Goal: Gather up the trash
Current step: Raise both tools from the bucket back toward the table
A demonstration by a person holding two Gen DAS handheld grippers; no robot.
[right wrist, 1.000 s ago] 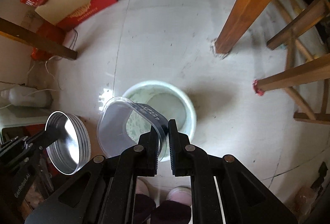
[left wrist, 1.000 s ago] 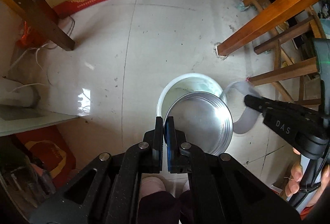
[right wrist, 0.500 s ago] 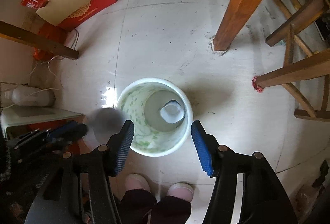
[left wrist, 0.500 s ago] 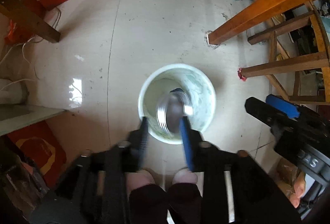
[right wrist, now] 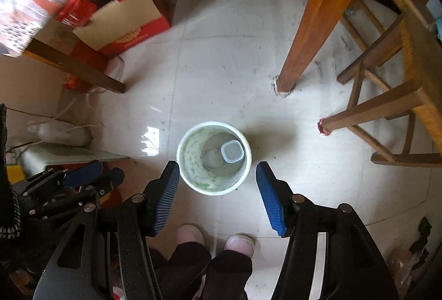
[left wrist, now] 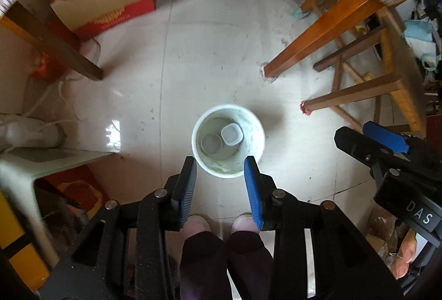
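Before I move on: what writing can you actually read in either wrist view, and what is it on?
"DAS": white letters on the black body of the right gripper, seen in the left wrist view.
Gold print on the red band of the cardboard box: too blurred to read.
White characters on the red package: unreadable.

1. The floor [right wrist: 221,65] is pale tile, scuffed and dusty.
2. A white bin [right wrist: 214,185] stands upright on it.
3. Wooden table legs [right wrist: 286,81] and a red-and-tan box [right wrist: 129,29] rest on it, well apart from the bin.
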